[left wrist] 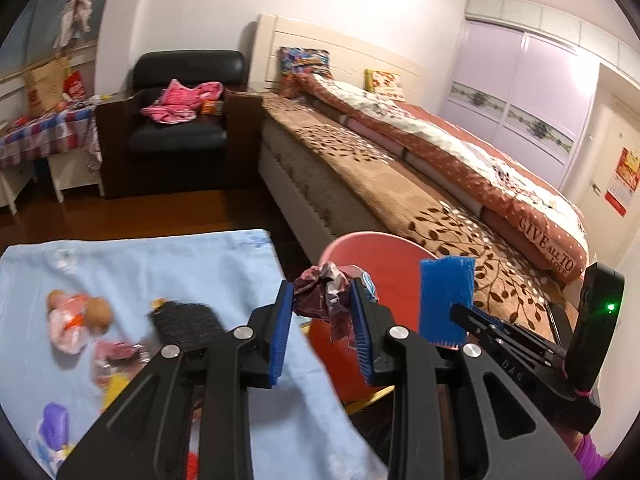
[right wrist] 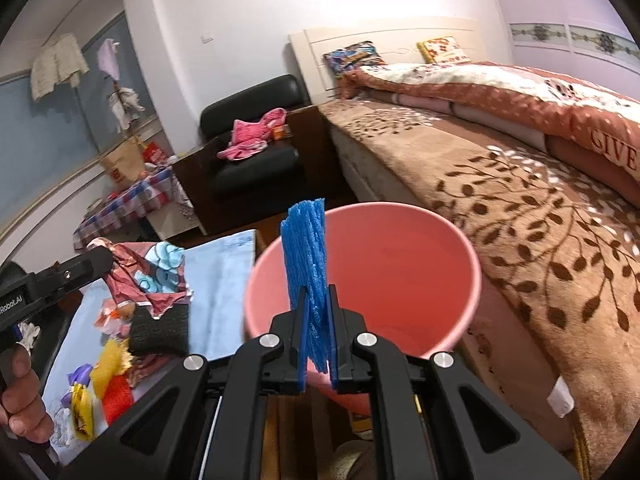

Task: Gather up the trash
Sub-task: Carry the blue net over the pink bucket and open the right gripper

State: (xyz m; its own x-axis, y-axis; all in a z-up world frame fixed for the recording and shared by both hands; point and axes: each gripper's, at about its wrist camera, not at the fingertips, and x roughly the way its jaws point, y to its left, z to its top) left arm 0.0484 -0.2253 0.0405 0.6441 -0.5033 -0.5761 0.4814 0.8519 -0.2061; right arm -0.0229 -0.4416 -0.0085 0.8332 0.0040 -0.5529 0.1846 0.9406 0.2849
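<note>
**Both grippers loaded at the pink bucket**

My left gripper [left wrist: 322, 312] is clamped on a crumpled wrapper [left wrist: 326, 294], dark red with pale patches. The wad sits right between the blue pads, bulging above the fingertips, with a loose tail hanging below them. Seen from the left wrist, it hangs in front of the near rim of the pink bucket [left wrist: 384, 256], over the gap between the bucket and the bench.

My right gripper [right wrist: 318, 332] is pinching a blue foam sheet [right wrist: 306, 256]. The jaws are narrow, closed on its lower part, and the sheet stands upright out of them, edge-on to my right camera, rising over the bucket's near rim. From the left wrist I see its flat face [left wrist: 446, 302], just to the right of the wrapper and in front of the bucket.

The bucket [right wrist: 440, 264] stands on the floor, between the bench on its left and the bed [right wrist: 540, 216] on its right, close against the bed's brown leaf-patterned blanket.

More litter lies left of the bucket on the bench's light blue cloth [left wrist: 132, 256]: a black knitted piece [left wrist: 184, 322], a pinkish plastic bag [left wrist: 72, 320], yellow scraps [right wrist: 106, 364] and a purple piece [left wrist: 54, 426]. Motion blur makes the smaller bits hard to name.
</note>
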